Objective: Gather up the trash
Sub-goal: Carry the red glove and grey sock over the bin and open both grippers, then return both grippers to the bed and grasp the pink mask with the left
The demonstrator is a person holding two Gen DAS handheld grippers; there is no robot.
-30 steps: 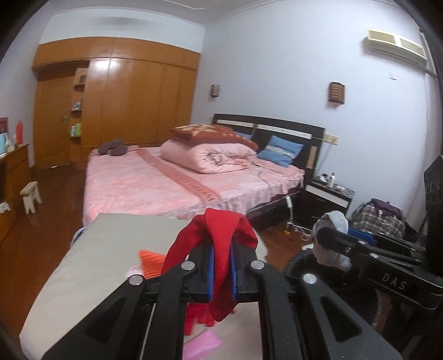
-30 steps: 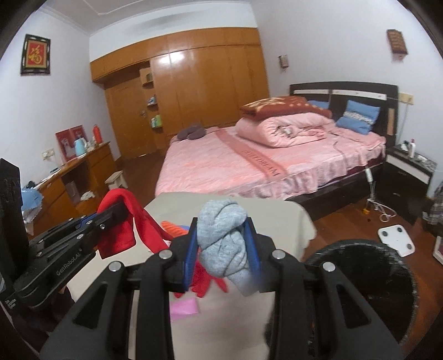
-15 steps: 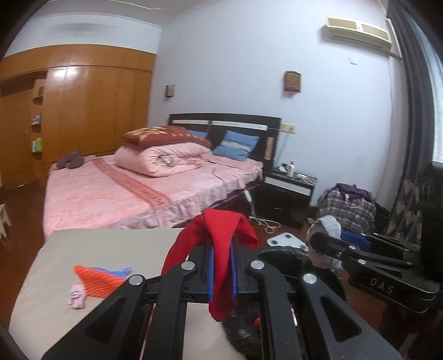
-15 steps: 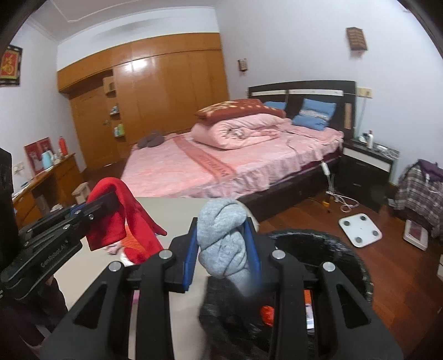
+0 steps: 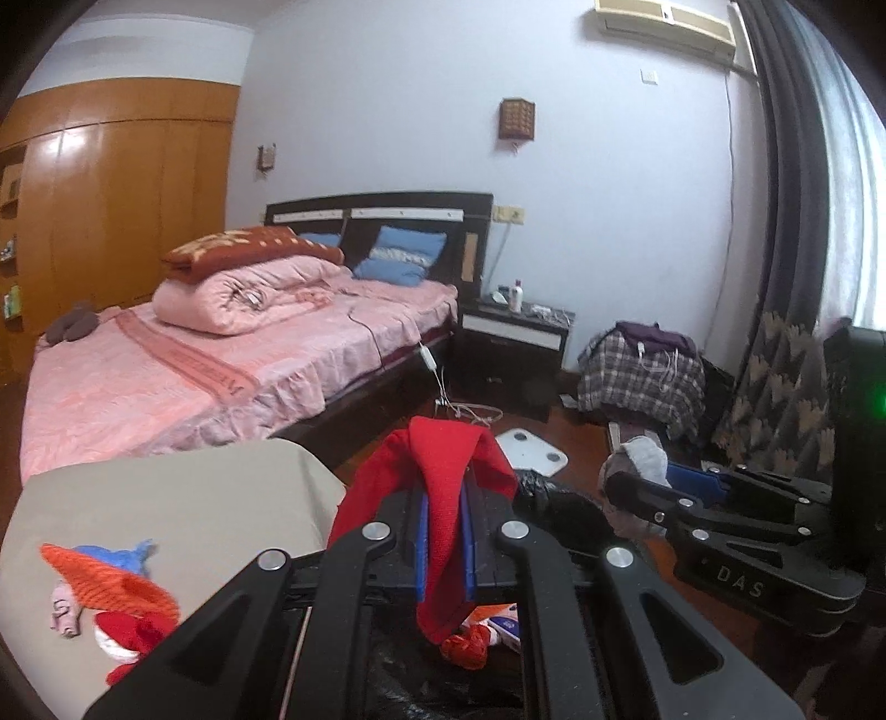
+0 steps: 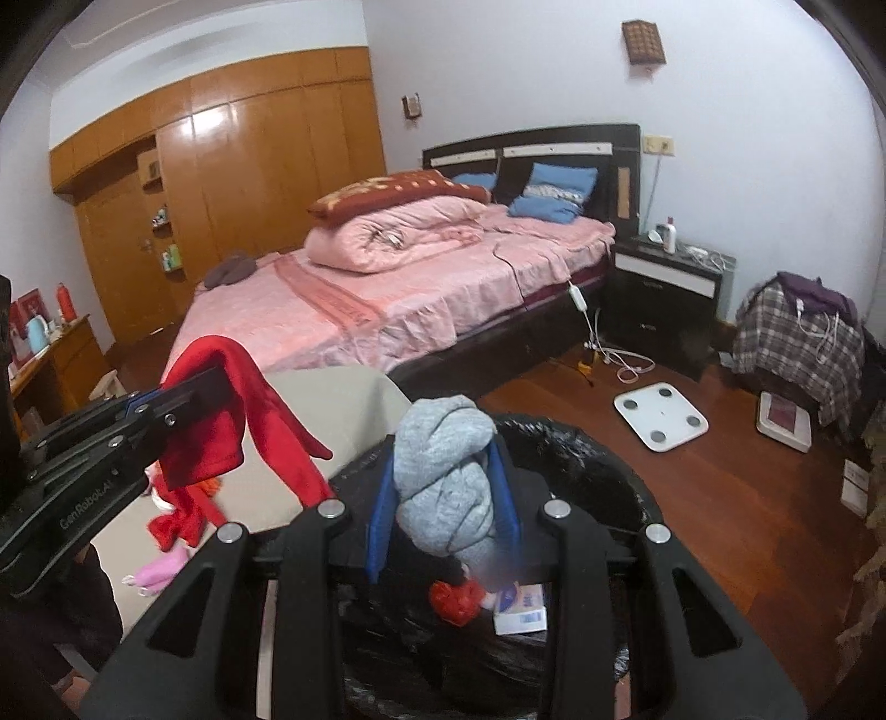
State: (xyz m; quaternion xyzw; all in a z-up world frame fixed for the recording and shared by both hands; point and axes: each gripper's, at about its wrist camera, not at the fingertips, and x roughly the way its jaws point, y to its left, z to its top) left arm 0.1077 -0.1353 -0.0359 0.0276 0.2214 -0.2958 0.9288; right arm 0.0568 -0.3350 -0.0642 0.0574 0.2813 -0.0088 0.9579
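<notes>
The left gripper point(image 5: 443, 548) clamps a red cloth point(image 5: 443, 482); the right gripper point(image 6: 443, 509) grips a rolled grey sock point(image 6: 443, 476), both above the black-lined trash bin point(image 6: 598, 471).

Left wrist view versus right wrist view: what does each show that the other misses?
Only the left wrist view shows the air conditioner and dark curtain. Only the right shows the wooden desk with a red bottle. Both show the bed, the bin, the red cloth and the grey bundle.
</notes>
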